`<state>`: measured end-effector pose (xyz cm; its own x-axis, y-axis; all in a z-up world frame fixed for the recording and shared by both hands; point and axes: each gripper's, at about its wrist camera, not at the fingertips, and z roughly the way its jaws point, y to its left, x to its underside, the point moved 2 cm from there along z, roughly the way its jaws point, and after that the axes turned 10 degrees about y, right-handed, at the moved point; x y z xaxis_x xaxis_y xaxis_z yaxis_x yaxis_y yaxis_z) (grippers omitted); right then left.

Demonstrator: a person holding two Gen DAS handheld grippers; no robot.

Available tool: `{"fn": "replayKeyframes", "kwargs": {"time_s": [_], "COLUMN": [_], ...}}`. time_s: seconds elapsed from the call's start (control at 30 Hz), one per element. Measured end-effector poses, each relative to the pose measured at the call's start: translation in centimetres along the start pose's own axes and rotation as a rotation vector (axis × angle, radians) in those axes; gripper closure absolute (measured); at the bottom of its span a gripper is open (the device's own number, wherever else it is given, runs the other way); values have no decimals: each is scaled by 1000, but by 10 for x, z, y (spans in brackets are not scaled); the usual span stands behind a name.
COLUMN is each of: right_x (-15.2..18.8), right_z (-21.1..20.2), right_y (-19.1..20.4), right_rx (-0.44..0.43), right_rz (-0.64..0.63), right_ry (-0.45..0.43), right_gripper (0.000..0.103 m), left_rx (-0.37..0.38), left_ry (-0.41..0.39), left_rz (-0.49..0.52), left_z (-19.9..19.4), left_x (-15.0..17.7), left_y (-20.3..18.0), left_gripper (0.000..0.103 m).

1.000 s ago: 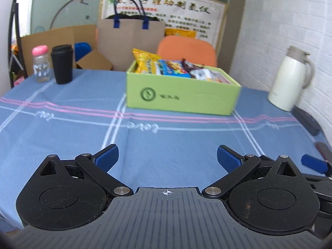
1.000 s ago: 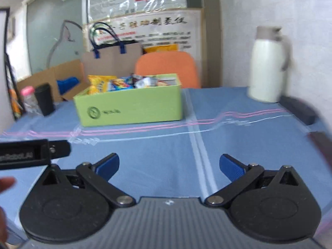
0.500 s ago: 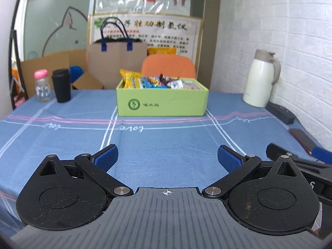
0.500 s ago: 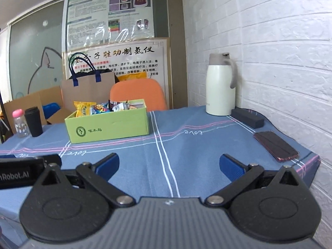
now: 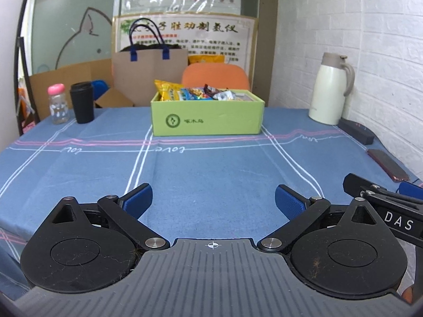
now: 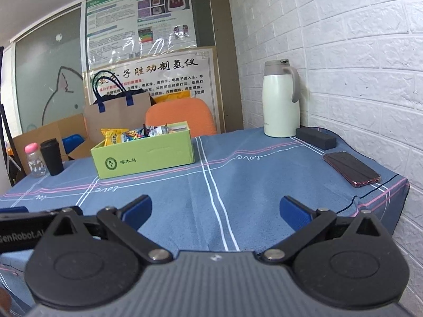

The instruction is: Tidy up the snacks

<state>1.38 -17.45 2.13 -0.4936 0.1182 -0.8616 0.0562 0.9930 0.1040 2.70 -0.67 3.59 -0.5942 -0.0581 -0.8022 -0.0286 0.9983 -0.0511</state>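
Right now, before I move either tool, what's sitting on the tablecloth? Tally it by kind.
Snack box: 1
Drink vessels: 3 (bottle, black cup, white jug)
Phone: 1
Black case: 1
Total: 6
The snacks inside the box overlap too much to count.

Snack-filled green box (image 5: 207,117) on tablecloth (image 5: 211,169)
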Motion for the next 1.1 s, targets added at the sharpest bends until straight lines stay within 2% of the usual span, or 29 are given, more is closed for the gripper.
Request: {"fn": "replayKeyframes", "kwargs": {"time_s": [0.5,0.87,1.1], "right_x": [3,6,6], "right_z": [4,5,4], "right_y": [-6,0,4], "right_rx": [14,0,1], "right_rz": [-2,-27,-40], "right_ry": [11,26,23], "right_gripper": [0,0,0], "left_rx": [1,10,-3], "left_ry": [8,48,24], "left_rz": [31,-3,0], "left_z": [3,11,9], "left_x": [4,5,7], "left_y": [-3,3,2], "left_gripper": [15,25,27]}}
